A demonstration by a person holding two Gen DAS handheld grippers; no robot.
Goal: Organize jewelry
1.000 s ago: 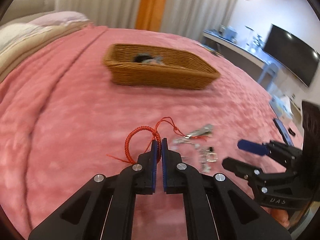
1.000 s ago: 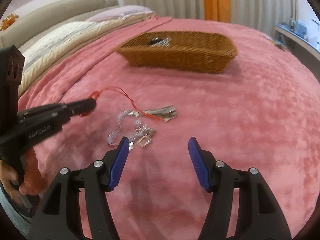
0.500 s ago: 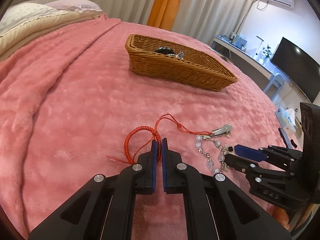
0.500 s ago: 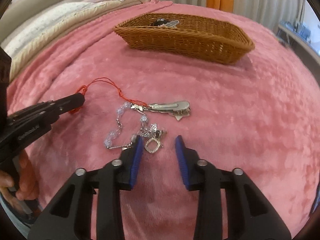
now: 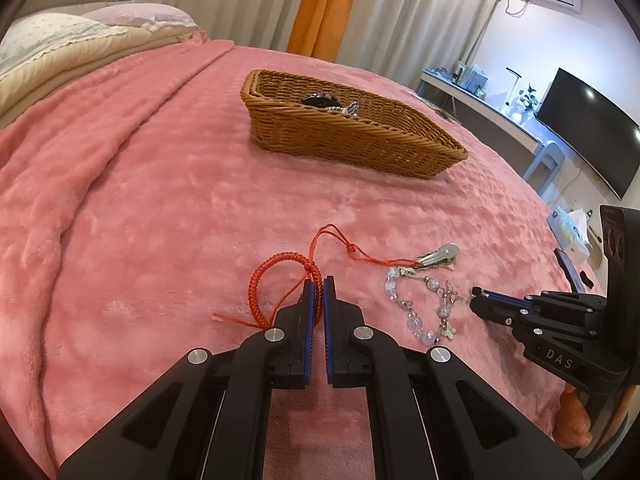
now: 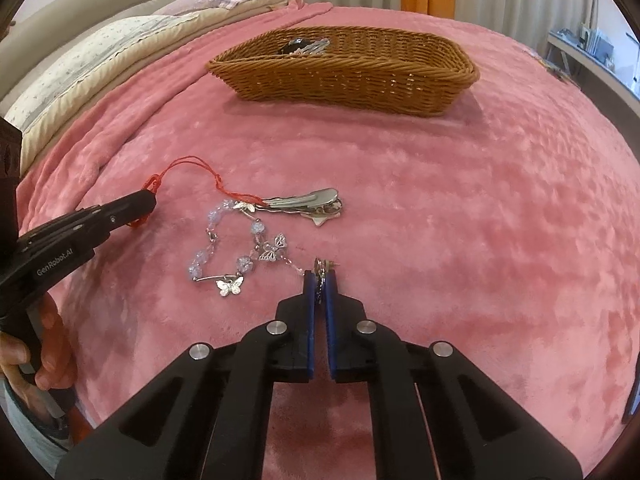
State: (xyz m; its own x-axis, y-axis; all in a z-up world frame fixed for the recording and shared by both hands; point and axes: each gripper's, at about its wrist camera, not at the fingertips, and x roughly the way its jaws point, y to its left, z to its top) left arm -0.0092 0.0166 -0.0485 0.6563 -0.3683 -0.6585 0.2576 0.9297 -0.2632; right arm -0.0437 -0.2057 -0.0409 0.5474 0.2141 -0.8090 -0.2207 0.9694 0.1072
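Two views, and I start with my left wrist. My left tongs [image 5: 319, 280] are pressed together on the red braided bracelet [image 5: 276, 280], pinching its loop near the knot, low over the pink blanket [image 5: 140, 220] on the bed. A thin red cord runs from the bracelet off to the right, to a silver hair clip [image 5: 438, 254] lying on the blanket. Just beside the clip lies a bracelet of clear beads [image 5: 416, 308], spread in a loose loop. My right tongs [image 5: 478, 293] come in from the right edge with their tips at the end of that beaded loop. Farther back, well apart from all this, stands a wicker basket [image 5: 360, 140] with some dark and silver pieces inside; I cannot tell what they are.

From my right wrist, my right tongs [image 6: 319, 274] are closed on a small metal piece at the end of the beaded bracelet [image 6: 224, 248], pinching it just above the blanket [image 6: 460, 208]. Silver butterfly charms hang along the chain. The hair clip [image 6: 308, 204] lies just beyond the beads. My left tongs [image 6: 150, 200] enter from the left, gripping the red bracelet [image 6: 154, 182], with my hand [image 6: 44, 356] on the handle. The basket [image 6: 344, 76] sits at the far side of the bed.
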